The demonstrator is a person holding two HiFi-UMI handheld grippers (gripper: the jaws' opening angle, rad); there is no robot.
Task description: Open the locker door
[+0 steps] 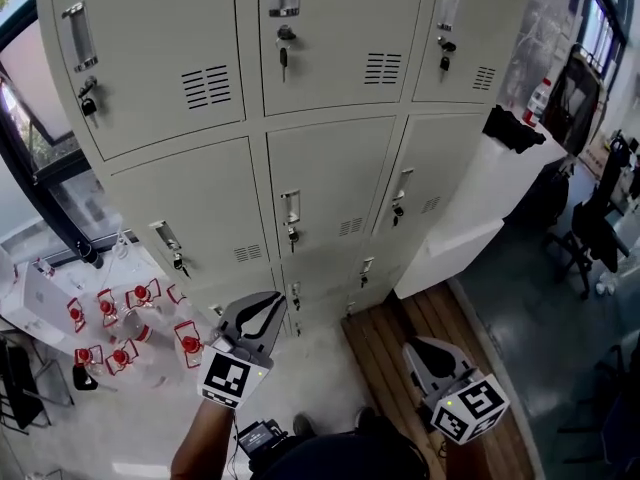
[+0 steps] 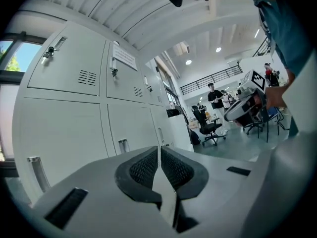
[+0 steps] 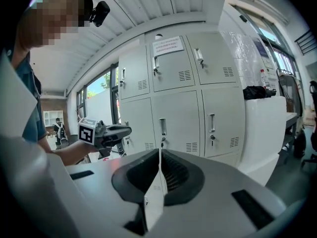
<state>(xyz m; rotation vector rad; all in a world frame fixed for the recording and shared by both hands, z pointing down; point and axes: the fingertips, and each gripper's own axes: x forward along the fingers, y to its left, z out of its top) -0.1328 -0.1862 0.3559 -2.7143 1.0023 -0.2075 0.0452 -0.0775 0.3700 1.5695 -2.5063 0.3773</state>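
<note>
A bank of pale grey lockers (image 1: 300, 98) fills the head view, all doors closed, each with a metal handle and a key below it. The middle-row centre door has its handle (image 1: 290, 208) straight ahead of me; the same handle (image 3: 162, 126) shows in the right gripper view. My left gripper (image 1: 270, 306) is held low in front of the bottom row, short of the doors, shut with nothing in it; its ribbed pads (image 2: 148, 165) meet. My right gripper (image 1: 420, 352) hangs lower right over the wood floor, also shut and empty, its pads (image 3: 171, 171) closed together.
A white counter (image 1: 480, 203) juts out right of the lockers, carrying a black bag (image 1: 513, 128) and a bottle (image 1: 538, 98). Several clear bottles with red labels (image 1: 130, 328) stand at lower left. Office chairs (image 1: 592, 230) are at far right. A person (image 2: 215, 97) stands in the hall.
</note>
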